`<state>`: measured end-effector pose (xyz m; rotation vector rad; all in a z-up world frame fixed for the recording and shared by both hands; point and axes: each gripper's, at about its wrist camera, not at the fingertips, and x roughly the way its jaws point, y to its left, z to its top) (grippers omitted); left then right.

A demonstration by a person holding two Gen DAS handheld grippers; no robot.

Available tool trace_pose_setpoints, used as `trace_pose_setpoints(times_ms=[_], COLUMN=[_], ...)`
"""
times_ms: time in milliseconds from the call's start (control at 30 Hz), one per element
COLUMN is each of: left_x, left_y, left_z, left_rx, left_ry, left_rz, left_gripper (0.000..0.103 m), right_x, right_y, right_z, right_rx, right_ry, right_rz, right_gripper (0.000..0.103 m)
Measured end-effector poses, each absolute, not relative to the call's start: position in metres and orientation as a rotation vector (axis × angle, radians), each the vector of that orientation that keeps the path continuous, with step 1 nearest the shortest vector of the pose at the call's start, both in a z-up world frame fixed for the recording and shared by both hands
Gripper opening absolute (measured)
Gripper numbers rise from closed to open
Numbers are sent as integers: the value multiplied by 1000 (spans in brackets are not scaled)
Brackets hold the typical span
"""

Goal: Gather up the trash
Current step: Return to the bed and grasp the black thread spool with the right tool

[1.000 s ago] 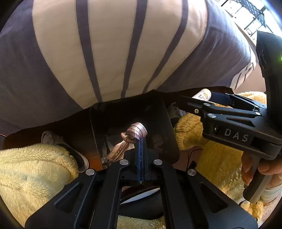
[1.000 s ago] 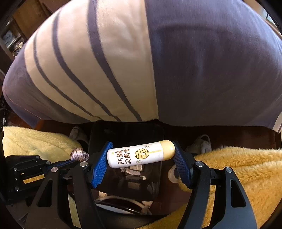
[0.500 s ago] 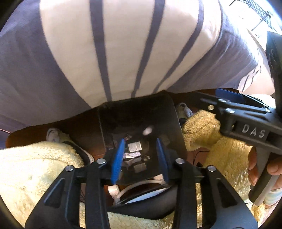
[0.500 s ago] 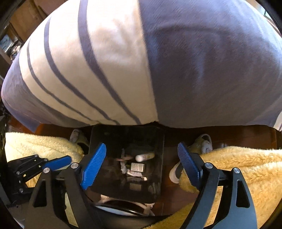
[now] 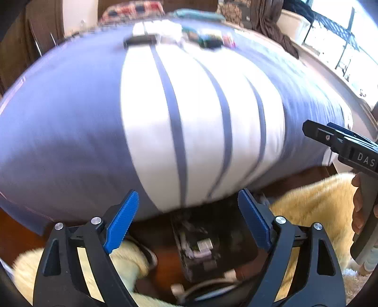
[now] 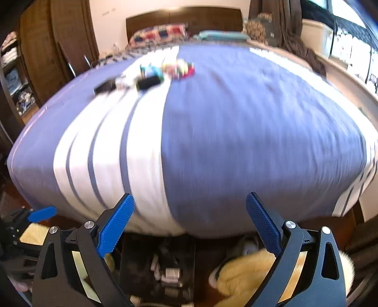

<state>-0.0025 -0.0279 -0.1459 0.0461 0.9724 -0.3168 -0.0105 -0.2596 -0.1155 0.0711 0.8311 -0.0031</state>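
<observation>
A black bin [image 5: 236, 248] sits on the floor at the foot of the bed, with several pieces of trash in it; it also shows in the right wrist view [image 6: 141, 255]. My left gripper [image 5: 187, 222] is open and empty, above the bin. My right gripper [image 6: 189, 224] is open and empty, also above it. Several small items [image 6: 165, 70] lie blurred far up on the bed cover; they also show in the left wrist view [image 5: 179, 35].
A bed with a blue and white striped cover [image 6: 236, 130] fills both views. Yellow fluffy fabric [image 5: 314, 203] lies on both sides of the bin. Wooden wardrobes [image 6: 59, 47] stand at the back left. Pillows lie at the headboard [image 6: 184, 19].
Both grippers let go of their items into the bin, the left a twisted wrapper, the right a lip balm tube. Both views have since tilted up toward the bed.
</observation>
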Motion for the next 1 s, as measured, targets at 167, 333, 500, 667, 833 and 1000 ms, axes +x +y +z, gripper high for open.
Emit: trace_pose_setpoints(times_ms=[167,333,500,667,833,1000], left_x=[31,73,111,141,162,176], left_y=[-19,-7,5,11,11,6], left_z=[-118,-109,-108,-106,-106,-107], left_rx=[58,63,75,61,65,64], left_ry=[910,890,883,882,882,879], left_rz=[-268,-202,-153,-147,-152,-158], left_gripper=[83,84,84,84,84,84], right_x=[22,64,107,146,180,202], right_y=[-258,-251,-241,-227,-208,-196], right_z=[-102,-100,-107,-111,-112,-116], right_rx=[70,62,59,33,1,-44], right_ry=[809,812,830,844,858,870], right_rz=[11,41,52,72,111,120], right_gripper=[96,96,96,96,95,86])
